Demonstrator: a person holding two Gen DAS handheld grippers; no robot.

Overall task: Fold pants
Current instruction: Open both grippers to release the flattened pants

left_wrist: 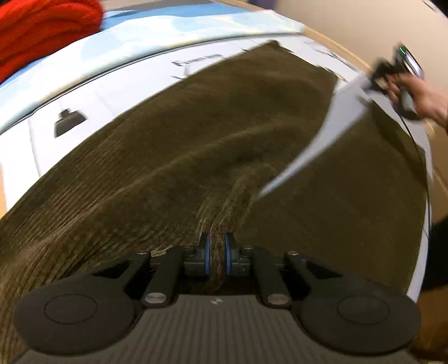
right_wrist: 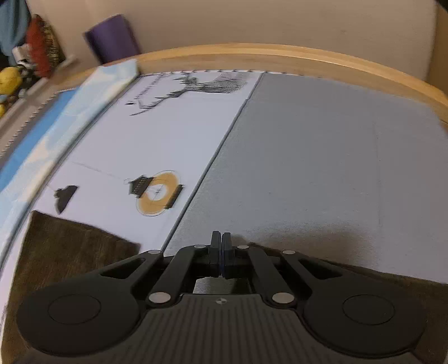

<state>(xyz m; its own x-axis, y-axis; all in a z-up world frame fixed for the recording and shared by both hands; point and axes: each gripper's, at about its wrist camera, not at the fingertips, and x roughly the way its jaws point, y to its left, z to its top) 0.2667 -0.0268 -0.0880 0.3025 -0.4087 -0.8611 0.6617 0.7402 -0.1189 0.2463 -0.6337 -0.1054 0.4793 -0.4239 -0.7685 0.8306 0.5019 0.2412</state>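
The olive-brown corduroy pants (left_wrist: 212,134) lie spread over the white and grey mat, both legs running away from me in the left wrist view. My left gripper (left_wrist: 217,247) is shut on a pinched ridge of the pants fabric near the crotch seam. My right gripper (right_wrist: 221,252) has its fingers closed together; I cannot tell whether cloth is between them. It hovers over the grey mat (right_wrist: 322,156) with pants (right_wrist: 75,246) below and beside it. The right gripper also shows in the left wrist view (left_wrist: 392,75), held by a hand at the far leg's end.
A red knitted garment (left_wrist: 42,30) lies at the back left on a light blue cloth (left_wrist: 156,25). A wooden rim (right_wrist: 280,57) bounds the surface. A purple roll (right_wrist: 112,37) and clutter (right_wrist: 30,56) stand beyond it. Printed drawings (right_wrist: 156,193) mark the white mat.
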